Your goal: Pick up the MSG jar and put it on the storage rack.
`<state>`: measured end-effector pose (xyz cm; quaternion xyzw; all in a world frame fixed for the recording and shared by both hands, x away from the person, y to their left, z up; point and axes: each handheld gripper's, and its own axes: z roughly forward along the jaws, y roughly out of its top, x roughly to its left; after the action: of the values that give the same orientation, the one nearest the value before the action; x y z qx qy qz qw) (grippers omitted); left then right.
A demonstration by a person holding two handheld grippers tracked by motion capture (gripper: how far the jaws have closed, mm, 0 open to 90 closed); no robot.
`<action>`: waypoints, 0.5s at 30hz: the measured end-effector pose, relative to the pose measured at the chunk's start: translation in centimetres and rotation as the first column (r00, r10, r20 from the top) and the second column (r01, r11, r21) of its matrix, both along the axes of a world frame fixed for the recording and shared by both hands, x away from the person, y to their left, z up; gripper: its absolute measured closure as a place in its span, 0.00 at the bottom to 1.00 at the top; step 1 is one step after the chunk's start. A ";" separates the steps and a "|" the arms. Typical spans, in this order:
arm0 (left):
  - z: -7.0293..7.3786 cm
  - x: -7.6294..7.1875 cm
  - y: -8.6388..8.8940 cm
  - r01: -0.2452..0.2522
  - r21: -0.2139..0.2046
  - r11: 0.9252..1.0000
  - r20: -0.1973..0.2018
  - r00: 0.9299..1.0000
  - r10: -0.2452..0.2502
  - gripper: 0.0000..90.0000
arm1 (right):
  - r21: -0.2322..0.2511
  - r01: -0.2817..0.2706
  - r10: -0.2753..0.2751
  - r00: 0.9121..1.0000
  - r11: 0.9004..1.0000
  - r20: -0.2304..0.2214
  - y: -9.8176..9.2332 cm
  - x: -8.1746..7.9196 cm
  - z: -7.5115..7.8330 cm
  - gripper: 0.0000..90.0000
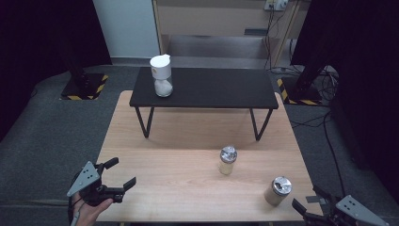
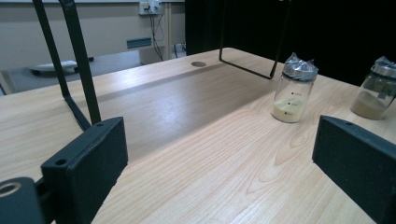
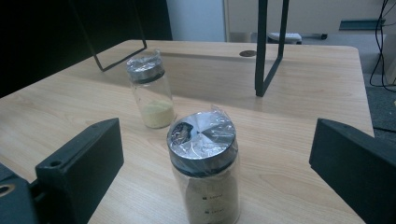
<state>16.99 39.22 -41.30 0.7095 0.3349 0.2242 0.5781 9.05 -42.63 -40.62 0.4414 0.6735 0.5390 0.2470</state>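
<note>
Near the desk's front-right corner my right claw [image 1: 308,203] hangs just off the edge, jaws spread wide, nothing between them. Right gripper view looks straight at the brown-powder jar [image 3: 205,170]: upright on the desk [image 3: 289,140], close in front of the jaws and centred between them, not touching either. Foil-wrapped lid on top. High view puts the same jar [image 1: 278,190] close to the front edge, toward the right corner.

Second jar, yellow powder [image 1: 227,160], stands upright nearer the middle of the desk, well apart from the first, also with a foil-wrapped lid. In the right gripper view it sits behind and left of the brown one [image 3: 150,91].

Left claw [image 1: 120,176] hovers over the front-left corner, held in a hand [image 1: 89,212], jaws also wide and empty. Left gripper view shows bare wood between them, with the yellow jar [image 2: 294,88] far ahead and the brown one [image 2: 378,88] at the right edge of the view.

Small black table [image 1: 205,88] stands on the back half of the desk. White-lidded container [image 1: 162,75] sits near its left end, white contents in the lower part, probably powder; too far off to be sure.
</note>
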 end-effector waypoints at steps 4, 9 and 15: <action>-0.3 0.0 0.5 0.003 -0.016 1.000 0.006 1.000 -0.003 0.03 | 0.001 -0.003 0.003 1.000 1.000 0.000 0.0 0.0 0.0 0.04; -0.6 0.0 1.1 0.008 -0.026 1.000 0.015 1.000 -0.007 0.03 | 0.001 -0.006 0.006 1.000 1.000 0.000 0.0 0.1 0.0 0.04; -0.9 0.2 1.6 0.029 -0.035 0.999 0.026 0.999 -0.028 0.02 | 0.002 -0.006 0.006 1.000 1.000 0.000 0.0 0.1 0.0 0.04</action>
<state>17.20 40.81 -42.21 0.7010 0.3213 0.2190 0.5978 9.13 -42.65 -40.64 0.4396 0.6744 0.5404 0.2449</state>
